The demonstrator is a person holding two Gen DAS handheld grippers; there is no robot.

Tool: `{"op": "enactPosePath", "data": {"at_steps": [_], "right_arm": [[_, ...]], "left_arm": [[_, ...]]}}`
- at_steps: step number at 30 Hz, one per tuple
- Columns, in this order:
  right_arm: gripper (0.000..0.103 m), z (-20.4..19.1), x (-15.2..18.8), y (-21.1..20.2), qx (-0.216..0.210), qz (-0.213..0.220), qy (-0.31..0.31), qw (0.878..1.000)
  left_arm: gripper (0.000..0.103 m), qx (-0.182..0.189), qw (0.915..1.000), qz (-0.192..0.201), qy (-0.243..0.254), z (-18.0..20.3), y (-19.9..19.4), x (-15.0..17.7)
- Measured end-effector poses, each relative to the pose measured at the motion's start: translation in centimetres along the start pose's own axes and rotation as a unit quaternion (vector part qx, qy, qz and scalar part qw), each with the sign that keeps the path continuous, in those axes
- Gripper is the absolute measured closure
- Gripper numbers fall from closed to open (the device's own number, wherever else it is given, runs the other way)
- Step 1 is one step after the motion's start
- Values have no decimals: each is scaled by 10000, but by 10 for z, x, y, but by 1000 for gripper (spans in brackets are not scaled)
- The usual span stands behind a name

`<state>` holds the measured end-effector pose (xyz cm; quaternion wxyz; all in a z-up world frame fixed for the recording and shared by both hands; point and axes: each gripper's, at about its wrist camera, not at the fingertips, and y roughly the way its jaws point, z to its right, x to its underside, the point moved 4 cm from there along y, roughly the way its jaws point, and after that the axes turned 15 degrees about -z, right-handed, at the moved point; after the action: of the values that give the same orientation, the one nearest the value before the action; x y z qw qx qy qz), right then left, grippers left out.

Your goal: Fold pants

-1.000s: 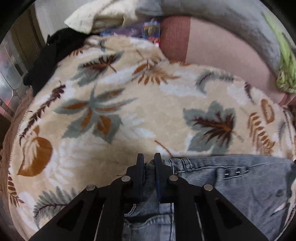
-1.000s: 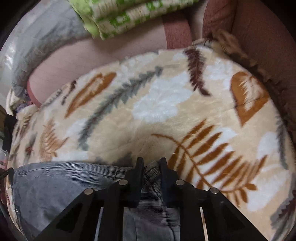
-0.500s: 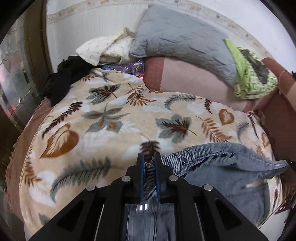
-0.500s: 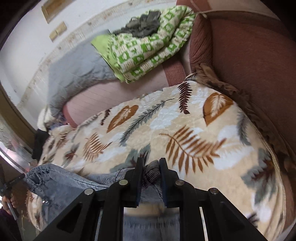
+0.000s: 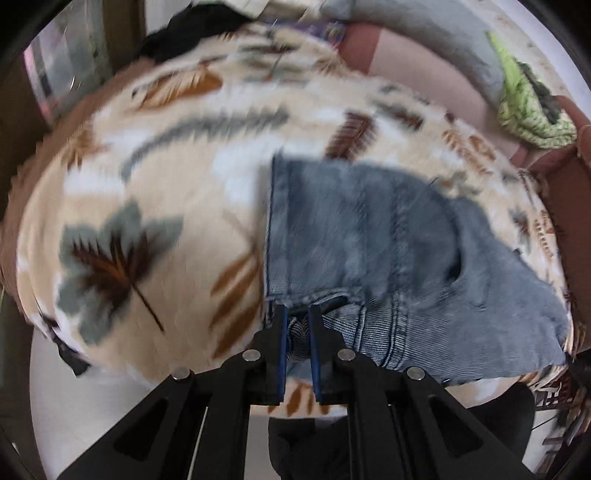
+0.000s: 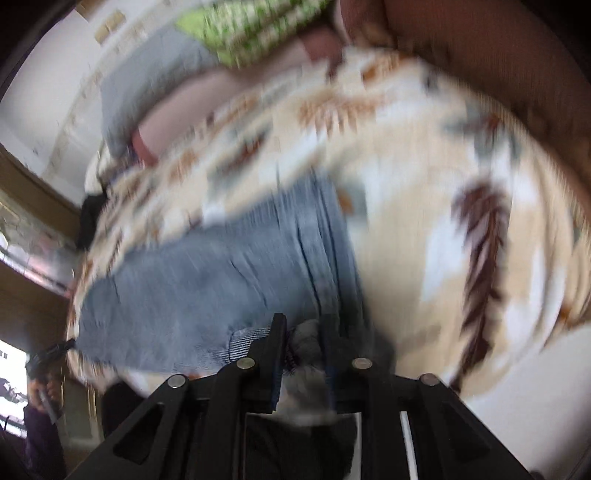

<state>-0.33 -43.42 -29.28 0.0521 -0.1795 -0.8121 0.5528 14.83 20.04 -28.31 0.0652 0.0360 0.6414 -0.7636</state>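
On the leaf-print blanket the jeans now lie stretched away from both cameras, where half a second ago they hung bunched and lifted. Left hand-held gripper stays clamped on a denim fold at the near left corner. Right hand-held gripper pinches the near right corner; cloth runs ahead and leftward, blurred.

The pants lie on the blanket covering the bed — their near edge sits between each pair of tongs; pillows lie behind.
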Motion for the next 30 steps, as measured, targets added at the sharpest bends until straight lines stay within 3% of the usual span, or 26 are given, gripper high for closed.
{"op": "enactPosePath", "data": {"at_steps": [3,5,7,9,11,16,20,21,26,30], "right_arm": [[75,4,2,-8,46,26,-76,10000],[62,2,-7,-29,-220,402,-67,9989],[27,4,-21,-48,-444,781,125,9959],[26,6,-39,-54,-558,985,360,9929],[26,7,-63,-44,-624,818,552,9932],[57,7,-98,8,103,-120,695,9975],[74,1,-101,24,620,-424,362,9965],[92,-6,-102,18,768,-428,188,9960],[92,-32,-114,-31,891,170,-328,9953],[93,-52,-127,-55,883,894,-569,9904]], "left_arm": [[92,42,10000,10,-75,-1,0,1],[92,0,10000,37,-20,1,-4,0],[92,-28,10000,29,-6,2,-6,0],[92,-40,10000,12,-38,3,-5,1],[92,-70,10000,16,-60,3,-2,0],[92,-73,9999,25,-68,1,-1,0],[92,-8,10000,-3,-95,-1,1,-1],[92,0,10000,-3,-99,-1,1,-1],[92,-78,9999,95,-55,1,-1,0],[92,-178,9995,253,-52,4,-1,3]]}}
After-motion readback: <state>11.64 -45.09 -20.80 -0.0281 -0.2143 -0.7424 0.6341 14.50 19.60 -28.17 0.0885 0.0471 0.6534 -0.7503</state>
